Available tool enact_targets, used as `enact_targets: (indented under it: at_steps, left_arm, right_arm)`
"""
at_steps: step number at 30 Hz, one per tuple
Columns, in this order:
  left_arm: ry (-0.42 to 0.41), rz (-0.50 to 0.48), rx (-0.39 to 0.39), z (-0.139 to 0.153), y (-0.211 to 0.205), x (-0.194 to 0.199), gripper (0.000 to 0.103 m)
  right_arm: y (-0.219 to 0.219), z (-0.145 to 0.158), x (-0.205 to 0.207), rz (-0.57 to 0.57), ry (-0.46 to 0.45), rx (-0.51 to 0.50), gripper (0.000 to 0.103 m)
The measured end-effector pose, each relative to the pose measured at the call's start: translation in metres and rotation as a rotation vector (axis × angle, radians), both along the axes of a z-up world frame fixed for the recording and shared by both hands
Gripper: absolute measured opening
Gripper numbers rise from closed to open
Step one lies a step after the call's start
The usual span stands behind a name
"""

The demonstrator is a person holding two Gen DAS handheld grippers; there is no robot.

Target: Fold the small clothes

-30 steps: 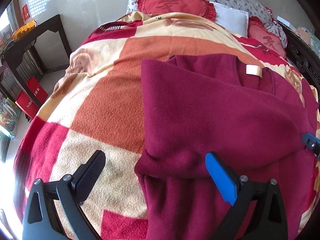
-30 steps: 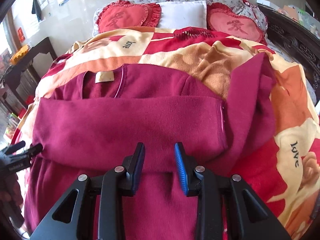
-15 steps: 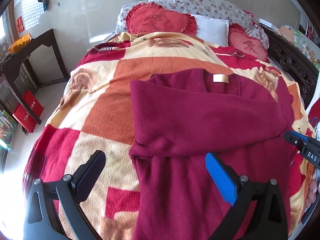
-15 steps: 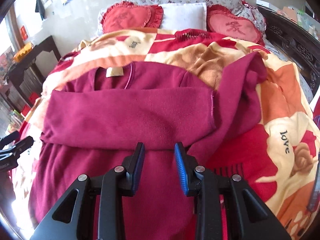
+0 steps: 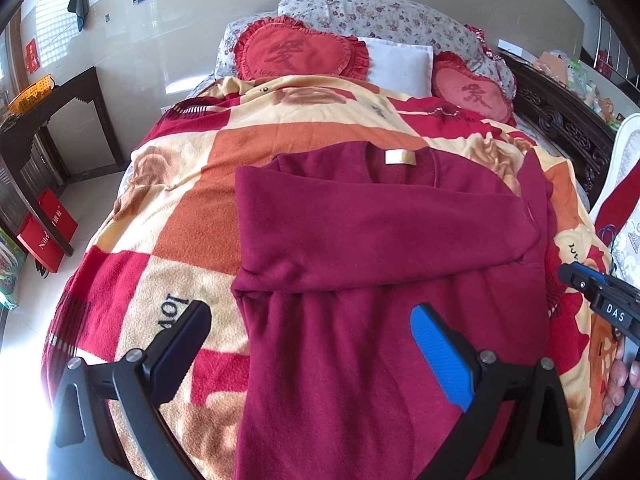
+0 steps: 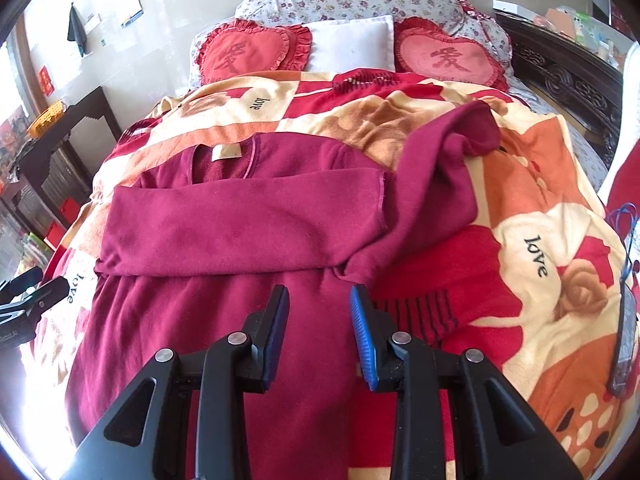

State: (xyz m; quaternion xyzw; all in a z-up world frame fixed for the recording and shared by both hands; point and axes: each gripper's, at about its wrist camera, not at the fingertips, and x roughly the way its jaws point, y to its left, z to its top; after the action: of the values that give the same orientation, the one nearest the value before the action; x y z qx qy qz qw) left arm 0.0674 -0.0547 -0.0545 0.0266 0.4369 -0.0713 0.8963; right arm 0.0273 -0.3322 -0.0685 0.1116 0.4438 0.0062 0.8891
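A maroon sweater (image 5: 360, 240) lies flat on the patchwork blanket (image 5: 180, 216), its collar label (image 5: 400, 157) toward the pillows. One sleeve (image 6: 240, 228) is folded across the chest. The other sleeve (image 6: 452, 152) stretches out to the far right over the blanket. My left gripper (image 5: 310, 344) hovers wide open above the sweater's lower body and left edge, holding nothing. My right gripper (image 6: 320, 328) hangs over the lower body with a narrow gap between its pads and no cloth in it. Each gripper shows at the edge of the other view: the right gripper (image 5: 600, 300), the left gripper (image 6: 28, 300).
Two red heart pillows (image 5: 296, 54) (image 6: 448, 56) and a white pillow (image 6: 352, 46) lie at the head of the bed. A dark wooden table (image 5: 60, 96) and red boxes (image 5: 48, 228) stand to the left. The carved bed frame (image 5: 560, 120) runs along the right. A dark flat object (image 6: 624, 340) lies near the right edge.
Both grippers have pulled back and risen away from the sweater, so more of the bed shows. The folded sleeve stays across the chest. Neither gripper's gap has visibly changed.
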Motion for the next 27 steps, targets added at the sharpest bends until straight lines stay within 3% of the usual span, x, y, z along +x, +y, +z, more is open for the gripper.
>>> enact_targets:
  at_steps: [15, 23, 27]
  left_arm:
    - [0.060, -0.003, 0.001, -0.027, -0.011, 0.014, 0.102]
    - [0.075, 0.014, -0.002, -0.034, -0.005, 0.026, 0.102]
    - [0.092, 0.021, -0.003, -0.038, -0.004, 0.031, 0.102]
  right_arm:
    - [-0.095, -0.031, 0.001, -0.187, 0.041, 0.033, 0.015]
    - [-0.136, 0.004, 0.058, -0.255, -0.068, 0.073, 0.015]
    - [-0.148, 0.011, 0.103, -0.271, -0.091, 0.117, 0.021]
